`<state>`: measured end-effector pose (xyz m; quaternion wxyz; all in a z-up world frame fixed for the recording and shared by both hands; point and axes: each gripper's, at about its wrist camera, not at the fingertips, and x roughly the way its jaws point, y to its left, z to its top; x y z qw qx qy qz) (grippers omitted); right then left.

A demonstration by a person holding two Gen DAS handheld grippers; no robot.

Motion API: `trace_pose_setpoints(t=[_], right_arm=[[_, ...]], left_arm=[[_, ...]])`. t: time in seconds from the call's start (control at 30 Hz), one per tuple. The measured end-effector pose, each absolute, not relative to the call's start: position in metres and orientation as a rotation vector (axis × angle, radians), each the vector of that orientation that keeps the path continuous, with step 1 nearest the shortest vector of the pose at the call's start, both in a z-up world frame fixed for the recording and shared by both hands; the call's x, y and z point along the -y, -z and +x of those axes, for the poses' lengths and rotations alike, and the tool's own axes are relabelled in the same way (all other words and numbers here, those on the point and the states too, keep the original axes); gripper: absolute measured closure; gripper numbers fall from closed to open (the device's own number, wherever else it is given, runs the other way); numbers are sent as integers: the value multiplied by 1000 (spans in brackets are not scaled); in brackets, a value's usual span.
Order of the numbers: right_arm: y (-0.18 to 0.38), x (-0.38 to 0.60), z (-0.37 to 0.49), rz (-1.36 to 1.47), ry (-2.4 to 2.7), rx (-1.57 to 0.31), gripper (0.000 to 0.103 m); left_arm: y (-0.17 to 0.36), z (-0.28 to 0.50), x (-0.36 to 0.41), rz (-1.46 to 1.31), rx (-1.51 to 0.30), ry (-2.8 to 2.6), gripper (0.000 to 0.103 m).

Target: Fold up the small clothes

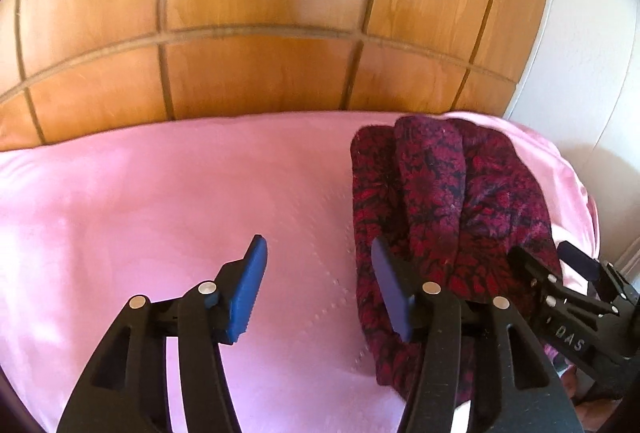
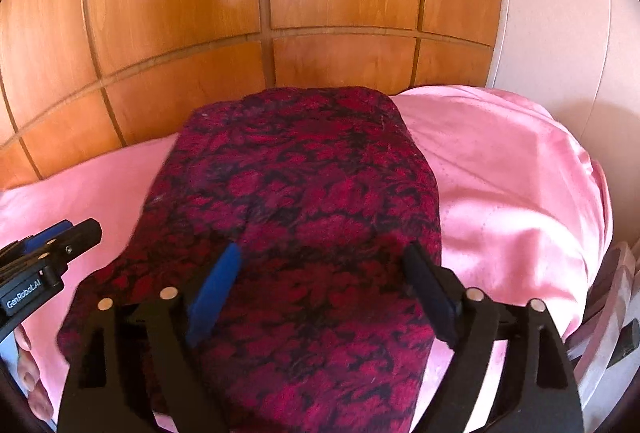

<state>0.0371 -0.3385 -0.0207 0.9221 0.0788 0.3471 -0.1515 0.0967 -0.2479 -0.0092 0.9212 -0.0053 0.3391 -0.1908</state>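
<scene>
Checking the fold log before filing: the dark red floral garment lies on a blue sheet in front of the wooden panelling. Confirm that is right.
Not quite. The sheet is pink, not blue, as the right wrist view shows. The rest holds: the dark red floral garment lies on it in front of the wooden panelling.

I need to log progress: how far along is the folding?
Done: the dark red floral knit garment lies folded into a compact bundle on the pink sheet. In hand: nothing; the left gripper and right gripper are open. Left: possibly tidying; no other clothes visible.
</scene>
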Motion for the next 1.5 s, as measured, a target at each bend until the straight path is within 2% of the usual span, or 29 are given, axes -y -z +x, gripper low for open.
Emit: trace_pose_setpoints(t=[0.07,0.1,0.17,0.33,0.4,0.53,0.6,0.83,0.9,1.43,1.5], right_arm=[[16,330,30,162,299,-704,13],[13,329,27,160,300,-701,11],[11,323,26,152,313,-691,8],[1,313,4,142,369,-666,4],[-3,309,-4,145,392,-656,3],[-10,302,-24,168,437,-648,3],[-11,297,-31,177,446,-650,3],[-14,286,-42,167,495,-644,2],[-16,283,-42,153,498,-641,2],[-24,278,-47,127,493,-600,2],[-25,281,-47,136,495,-597,2]], left_arm=[[5,85,242,-8,-673,389,49],[5,82,238,-7,-667,386,42],[3,74,236,-14,-642,381,35],[-4,63,232,-4,-611,362,34],[-4,58,229,-7,-607,351,27],[-3,49,224,6,-596,327,26],[-3,43,221,11,-593,314,21],[-2,25,213,35,-554,295,17],[-1,23,210,40,-550,284,11],[-2,15,210,43,-554,284,9],[-3,15,211,47,-553,288,7]])
